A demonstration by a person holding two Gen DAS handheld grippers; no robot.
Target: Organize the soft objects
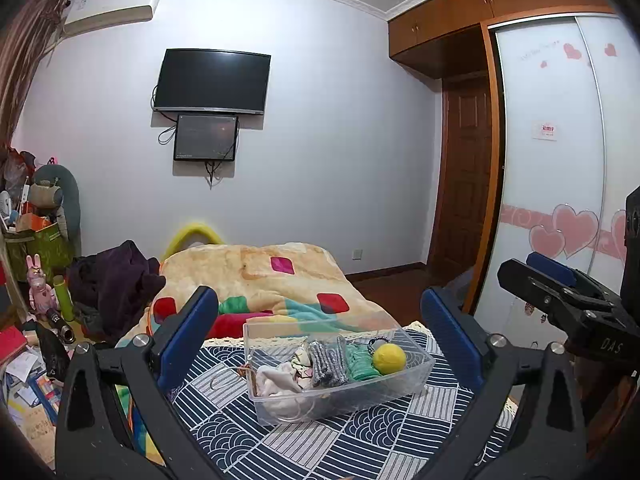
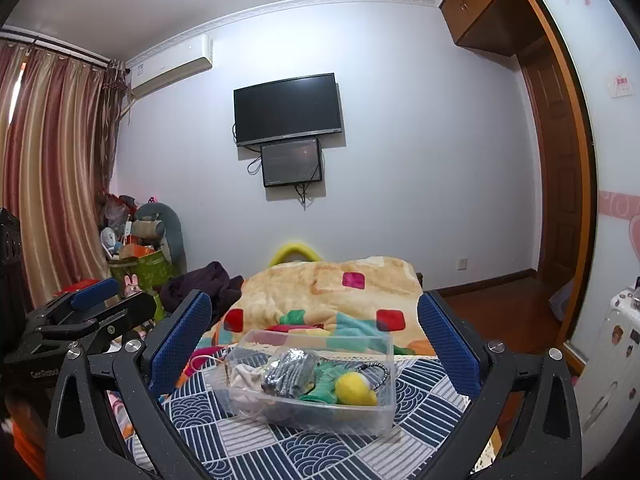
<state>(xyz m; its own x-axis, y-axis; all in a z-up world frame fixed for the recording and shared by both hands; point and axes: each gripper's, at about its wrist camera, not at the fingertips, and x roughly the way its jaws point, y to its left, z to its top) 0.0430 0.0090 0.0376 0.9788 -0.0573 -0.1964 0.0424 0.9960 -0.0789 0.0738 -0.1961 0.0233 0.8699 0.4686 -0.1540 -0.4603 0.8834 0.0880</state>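
A clear plastic bin (image 1: pixel 424 364) (image 2: pixel 384 416) stands on a blue and white patterned cloth (image 1: pixel 304 444) (image 2: pixel 280 444) on the bed. Inside lie a white cloth (image 1: pixel 276 378), a grey knitted piece (image 1: pixel 328 360) (image 2: pixel 290 372), a green cloth (image 1: pixel 360 364) (image 2: pixel 324 384), a yellow ball (image 1: pixel 389 359) (image 2: pixel 354 389) and a beaded band (image 2: pixel 378 372). My left gripper (image 1: pixel 320 332) is open and empty, held back from the bin. My right gripper (image 2: pixel 314 332) is open and empty, also short of the bin. Each gripper shows at the edge of the other's view.
A cream blanket (image 1: pixel 256 276) (image 2: pixel 332 288) with coloured squares covers the bed beyond the bin. A dark garment (image 1: pixel 112 280) and clutter (image 1: pixel 36 240) lie at the left. A wardrobe with sliding doors (image 1: pixel 552 160) stands at the right. A TV (image 2: pixel 288 108) hangs on the far wall.
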